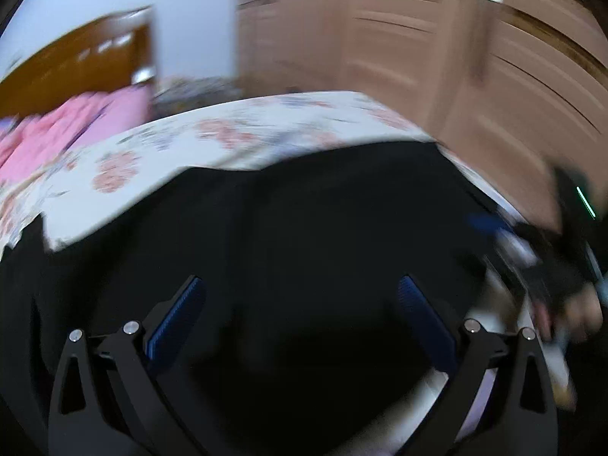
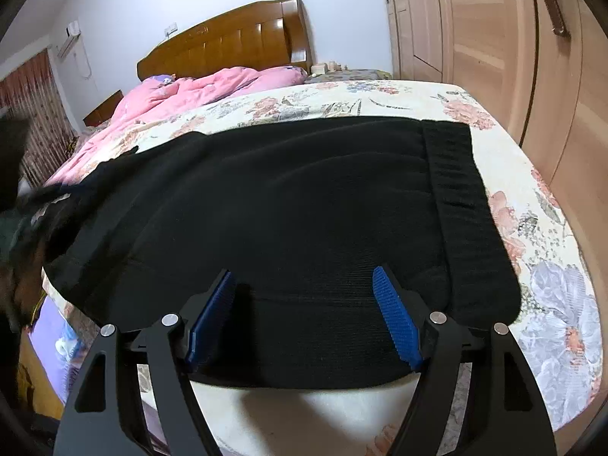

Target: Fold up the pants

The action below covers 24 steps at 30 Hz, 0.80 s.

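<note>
Black pants (image 2: 285, 197) lie flat across the foot of a bed with a floral sheet (image 2: 551, 285), their ribbed waistband (image 2: 456, 174) at the right. My right gripper (image 2: 303, 271) stands open over the pants' near edge; the cloth lies flat between the blue pads, ungripped. The left wrist view is smeared by motion. There the pants (image 1: 304, 228) fill the middle and my left gripper (image 1: 301, 281) hangs above them, jaws wide open, nothing in them. The right gripper (image 1: 532, 262) and a hand (image 1: 585, 315) show blurred at the right edge.
A pink quilt (image 2: 182, 91) is bunched at the head of the bed below a wooden headboard (image 2: 228, 41). Wooden wardrobe doors (image 2: 494, 38) run close along the bed's right side. A dark blurred shape (image 2: 22, 228) sits at the left edge of the right wrist view.
</note>
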Available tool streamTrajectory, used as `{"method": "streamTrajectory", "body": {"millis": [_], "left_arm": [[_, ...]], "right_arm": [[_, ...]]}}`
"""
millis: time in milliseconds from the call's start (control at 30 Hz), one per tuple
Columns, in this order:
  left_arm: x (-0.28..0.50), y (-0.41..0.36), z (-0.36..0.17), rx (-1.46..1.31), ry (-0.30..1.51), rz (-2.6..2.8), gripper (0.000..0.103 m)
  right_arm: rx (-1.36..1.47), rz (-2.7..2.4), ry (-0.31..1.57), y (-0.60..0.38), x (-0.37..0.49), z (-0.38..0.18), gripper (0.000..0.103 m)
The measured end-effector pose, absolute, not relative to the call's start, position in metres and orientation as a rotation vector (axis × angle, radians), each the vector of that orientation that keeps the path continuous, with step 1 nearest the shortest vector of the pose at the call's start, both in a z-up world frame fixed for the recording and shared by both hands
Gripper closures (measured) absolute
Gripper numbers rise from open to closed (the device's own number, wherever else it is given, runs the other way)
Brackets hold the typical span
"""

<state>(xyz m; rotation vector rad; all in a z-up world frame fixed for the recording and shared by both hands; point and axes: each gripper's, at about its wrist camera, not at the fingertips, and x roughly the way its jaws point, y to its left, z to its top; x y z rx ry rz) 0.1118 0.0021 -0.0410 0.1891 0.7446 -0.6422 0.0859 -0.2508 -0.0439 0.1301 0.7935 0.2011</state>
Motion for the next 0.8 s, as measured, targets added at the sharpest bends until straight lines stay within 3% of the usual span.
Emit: {"method": "streamTrajectory", "body": {"millis": [100, 233, 267, 500, 800], "left_arm": [[0.066, 0.001, -0.059, 0.337, 0.703, -0.595, 0.002], [0.040, 0.021, -0.095, 0.376, 0.782, -0.562, 0.002], [0.039, 0.028, -0.100, 0.362, 0.794, -0.550, 0.002], [0.017, 0.110, -0.092, 0.077, 0.756, -0.459, 0.002], [-0.002, 0.151, -0.085, -0.062, 0.728, -0.470, 0.002]], "right_arm": [[0.075, 0.332, 0.728, -0.230, 0.063, -0.028, 0.030], [-0.136, 0.463, 0.701, -0.185, 0.030, -0.027, 0.032], [-0.180, 0.484, 0.717, -0.175, 0.027, -0.034, 0.039], [-0.280, 0.485, 0.715, -0.147, 0.046, -0.048, 0.055], [-0.530, 0.489, 0.668, -0.108, 0.033, -0.060, 0.056]]}}
